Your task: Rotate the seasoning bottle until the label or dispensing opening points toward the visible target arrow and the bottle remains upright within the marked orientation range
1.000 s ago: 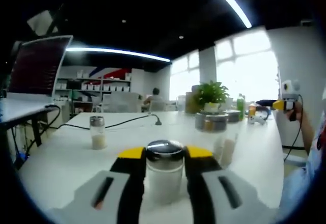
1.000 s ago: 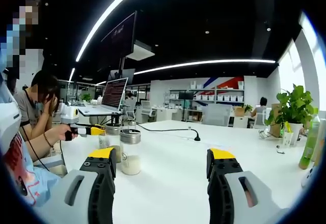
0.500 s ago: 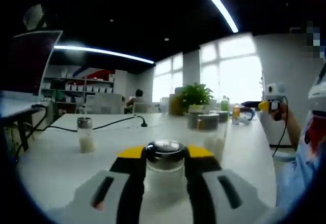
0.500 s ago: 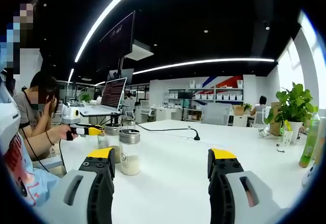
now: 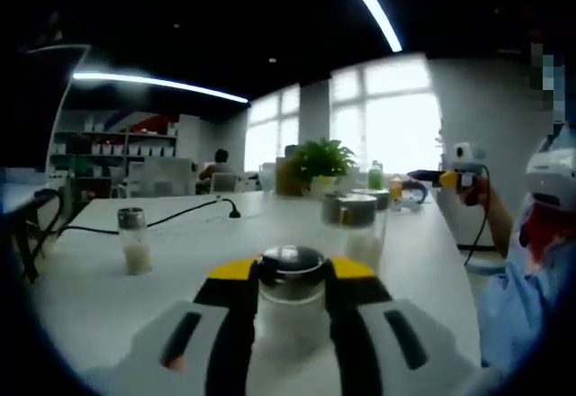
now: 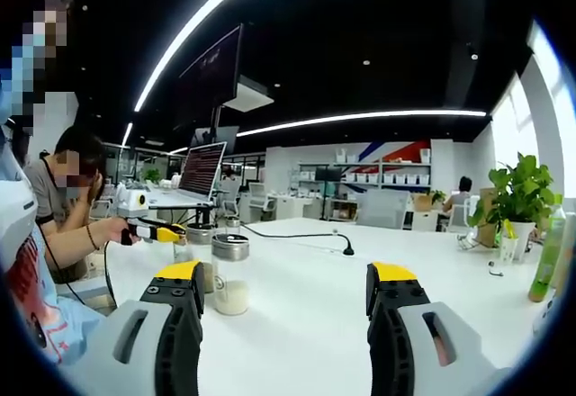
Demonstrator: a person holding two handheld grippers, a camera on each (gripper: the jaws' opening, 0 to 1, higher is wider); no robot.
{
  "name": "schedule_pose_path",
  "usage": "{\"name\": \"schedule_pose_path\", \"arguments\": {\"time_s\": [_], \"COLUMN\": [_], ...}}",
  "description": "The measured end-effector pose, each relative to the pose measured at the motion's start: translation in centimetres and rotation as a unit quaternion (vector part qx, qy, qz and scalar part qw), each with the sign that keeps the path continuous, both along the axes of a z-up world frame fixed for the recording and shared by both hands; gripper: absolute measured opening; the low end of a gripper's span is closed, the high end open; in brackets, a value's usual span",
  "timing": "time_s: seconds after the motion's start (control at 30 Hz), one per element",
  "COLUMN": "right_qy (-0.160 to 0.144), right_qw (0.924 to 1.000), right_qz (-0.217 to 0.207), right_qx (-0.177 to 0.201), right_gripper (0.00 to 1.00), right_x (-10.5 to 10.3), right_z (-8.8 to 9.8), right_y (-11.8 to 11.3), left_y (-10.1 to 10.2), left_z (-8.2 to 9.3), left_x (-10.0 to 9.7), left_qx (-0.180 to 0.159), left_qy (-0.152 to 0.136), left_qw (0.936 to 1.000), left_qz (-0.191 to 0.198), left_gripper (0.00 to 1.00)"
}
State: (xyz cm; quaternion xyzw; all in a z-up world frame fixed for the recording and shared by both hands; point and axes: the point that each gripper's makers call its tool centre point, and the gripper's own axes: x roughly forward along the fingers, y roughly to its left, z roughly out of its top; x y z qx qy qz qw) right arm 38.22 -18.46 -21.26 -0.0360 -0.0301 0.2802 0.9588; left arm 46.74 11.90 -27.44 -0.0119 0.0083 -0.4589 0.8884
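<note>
In the left gripper view my left gripper is shut on a clear seasoning bottle with a shiny metal lid and white powder inside; the bottle stands upright on the white table. The right gripper view has that same gripper at the left in a person's hand, against a lidded bottle. My right gripper hovers open over the table with nothing between its jaws. It also appears far right in the left gripper view. No arrow mark is visible.
A second bottle stands left on the table and a third right of centre. One loose bottle stands near my right gripper's left jaw. A black cable, a laptop, a potted plant and a green bottle surround the area.
The left gripper view has swung to the right with the bottle still held between the jaws. The right gripper has stayed open and nearly still.
</note>
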Motion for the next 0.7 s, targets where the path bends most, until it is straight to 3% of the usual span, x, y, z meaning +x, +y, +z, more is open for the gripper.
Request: {"name": "schedule_pose_path", "arguments": {"time_s": [0.57,0.7], "right_qy": [0.000,0.001], "right_qw": [1.0000,1.0000], "right_qz": [0.001,0.002], "right_qx": [-0.005,-0.007], "right_gripper": [0.75,0.75], "right_x": [-0.07,-0.08], "right_z": [-0.18,-0.23], "right_y": [0.27,0.31], "left_y": [-0.09,-0.03], "left_z": [-0.16,-0.08], "left_x": [-0.29,-0.33], "left_qx": [-0.013,-0.008], "left_qy": [0.003,0.021], "left_qw": [0.9990,0.9989], "left_qz": [-0.042,-0.040], "left_gripper": [0.31,0.33]}}
